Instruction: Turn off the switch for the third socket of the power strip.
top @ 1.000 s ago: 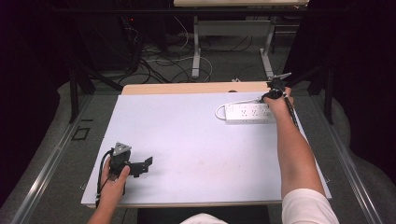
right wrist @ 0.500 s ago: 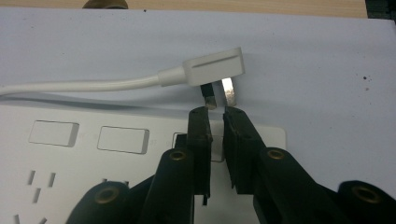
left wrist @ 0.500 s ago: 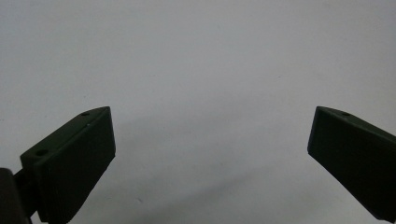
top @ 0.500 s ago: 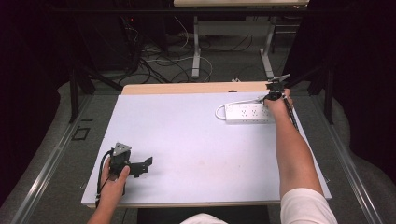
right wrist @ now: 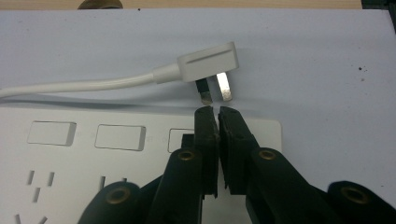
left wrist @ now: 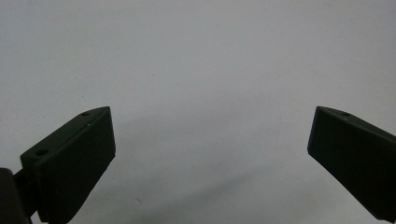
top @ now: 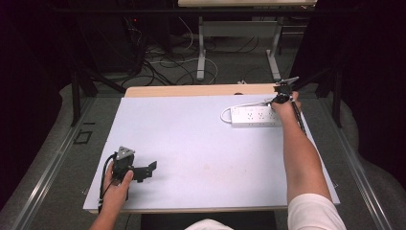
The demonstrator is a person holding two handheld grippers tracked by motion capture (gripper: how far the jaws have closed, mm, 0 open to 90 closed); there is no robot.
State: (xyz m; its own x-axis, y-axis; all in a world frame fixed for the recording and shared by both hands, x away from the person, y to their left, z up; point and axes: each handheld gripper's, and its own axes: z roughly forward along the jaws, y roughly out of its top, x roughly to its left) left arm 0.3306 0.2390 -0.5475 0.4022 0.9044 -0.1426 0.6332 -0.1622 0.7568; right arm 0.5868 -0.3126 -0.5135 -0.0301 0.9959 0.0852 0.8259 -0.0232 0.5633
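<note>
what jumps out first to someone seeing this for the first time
The white power strip at the table's far right, with the right tool over it, its jaws just closed on nothing. Just beyond their tips lies the strip's own white plug, pins toward the tool. At the near left, the left tool rests open on the white table.

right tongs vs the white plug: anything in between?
Nothing visible. The right tongs, whose jaws have just been closing with nothing between them, sit shut over the power strip, tips just short of the plug prongs. Bare table lies around the plug.
</note>
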